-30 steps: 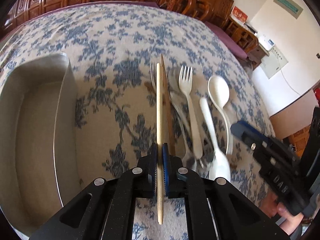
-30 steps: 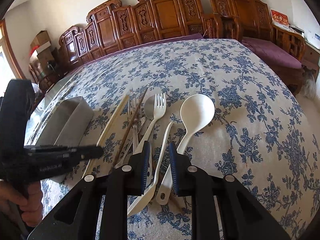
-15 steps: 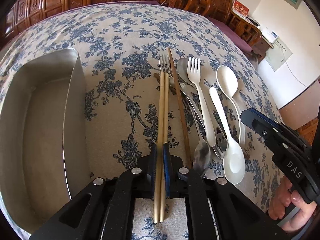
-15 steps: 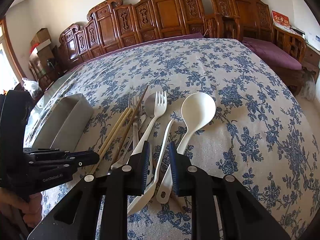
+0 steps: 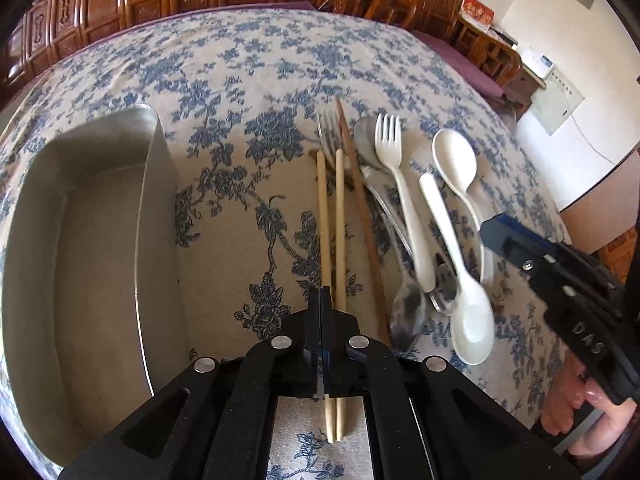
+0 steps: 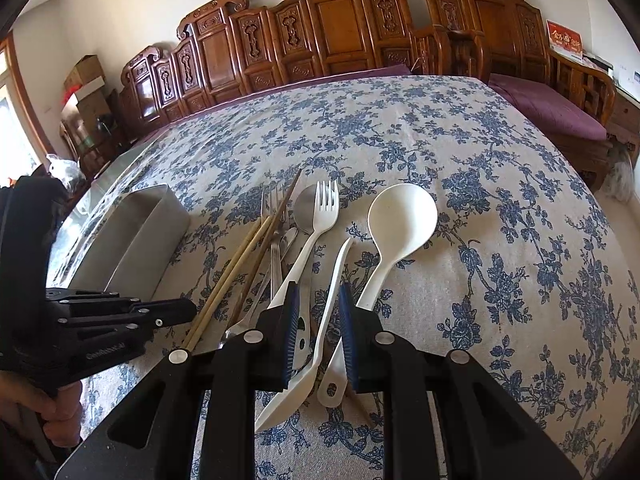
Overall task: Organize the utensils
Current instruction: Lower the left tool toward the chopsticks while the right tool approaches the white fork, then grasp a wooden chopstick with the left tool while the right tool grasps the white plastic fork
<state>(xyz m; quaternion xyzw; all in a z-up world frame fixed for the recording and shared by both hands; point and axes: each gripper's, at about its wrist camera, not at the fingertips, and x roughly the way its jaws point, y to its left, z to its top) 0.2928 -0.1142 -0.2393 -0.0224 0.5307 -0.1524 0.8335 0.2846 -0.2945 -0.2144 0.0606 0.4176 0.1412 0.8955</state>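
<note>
**Left jaws pinched above pale chopsticks, right jaws wide over the white cutlery**

The left gripper point(image 5: 322, 300) has its jaws pressed together with no gap showing. One of the two pale chopsticks point(image 5: 339, 220) runs into the line where the pads meet, and both tail ends reappear below the jaws; whether the pads truly clamp a stick or merely sit over the pair cannot be told from these views. In the right view the sticks point(image 6: 236, 268) slant past the tip of the left gripper point(image 6: 188, 312), lying low on the tablecloth point(image 6: 500, 184).

The right gripper point(image 6: 318, 320) stands open, holding nothing. Between its fingers lie the handle of a slim white spoon point(image 6: 334, 284) and part of the white fork point(image 6: 308, 240); the big white ladle spoon point(image 6: 400, 216) lies just right of them, its handle passing beside the right finger.

The rest of the cutlery lies in one bunch on the cloth: a dark chopstick point(image 5: 360, 200), a metal fork point(image 5: 326, 132) and a metal spoon point(image 5: 366, 140), overlapping each other beside the pale sticks.

The metal tray point(image 5: 148, 208) sits left of the bunch, apart from it, with nothing visible inside. Carved wooden chairs point(image 6: 320, 20) line the far wall.
</note>
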